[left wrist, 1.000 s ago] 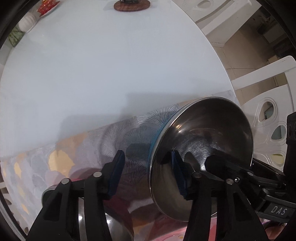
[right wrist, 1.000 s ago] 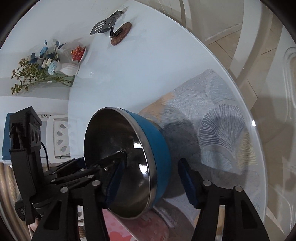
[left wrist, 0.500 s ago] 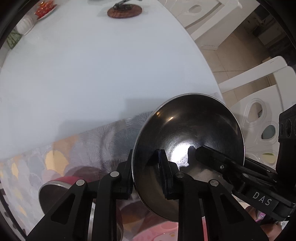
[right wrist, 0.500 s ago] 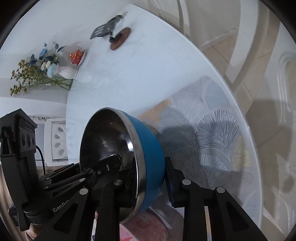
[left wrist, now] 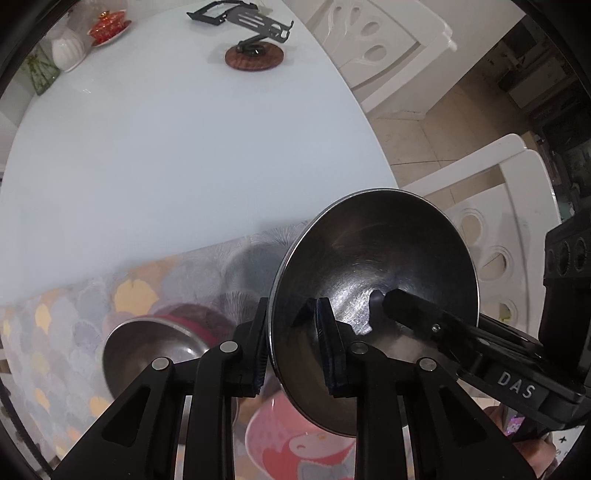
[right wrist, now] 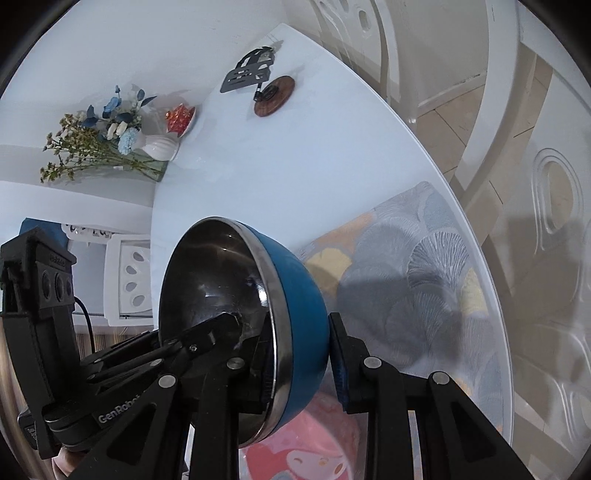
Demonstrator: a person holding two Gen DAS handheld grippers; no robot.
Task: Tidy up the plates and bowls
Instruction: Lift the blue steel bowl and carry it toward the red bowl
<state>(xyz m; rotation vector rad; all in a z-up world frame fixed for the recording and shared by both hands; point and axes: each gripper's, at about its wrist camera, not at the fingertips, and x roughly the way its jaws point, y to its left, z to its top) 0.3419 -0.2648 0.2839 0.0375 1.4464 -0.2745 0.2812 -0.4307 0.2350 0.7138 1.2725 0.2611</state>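
Note:
Both grippers are shut on the rim of one steel bowl with a blue outside [left wrist: 373, 266] [right wrist: 295, 295], held tilted on edge above the table. My left gripper [left wrist: 295, 350] pinches the near rim. My right gripper [right wrist: 299, 365] pinches it too, one finger inside and one on the blue wall; it shows in the left wrist view [left wrist: 424, 317] reaching into the bowl. A steel bowl with a red outside [left wrist: 147, 350] sits on the patterned placemat [left wrist: 74, 306]. A pink cartoon plate [left wrist: 295, 443] [right wrist: 314, 450] lies under the held bowl.
The round white table [left wrist: 147, 147] carries a black stand on a wooden disc [left wrist: 255, 55] [right wrist: 273, 96], a white vase with flowers [right wrist: 159, 147], and a red dish [left wrist: 107, 26] at the far side. White chairs [left wrist: 491, 229] stand around the table edge.
Both grippers closed from open onto the blue bowl's rim and lifted it higher. The red bowl and the pink plate came into view below.

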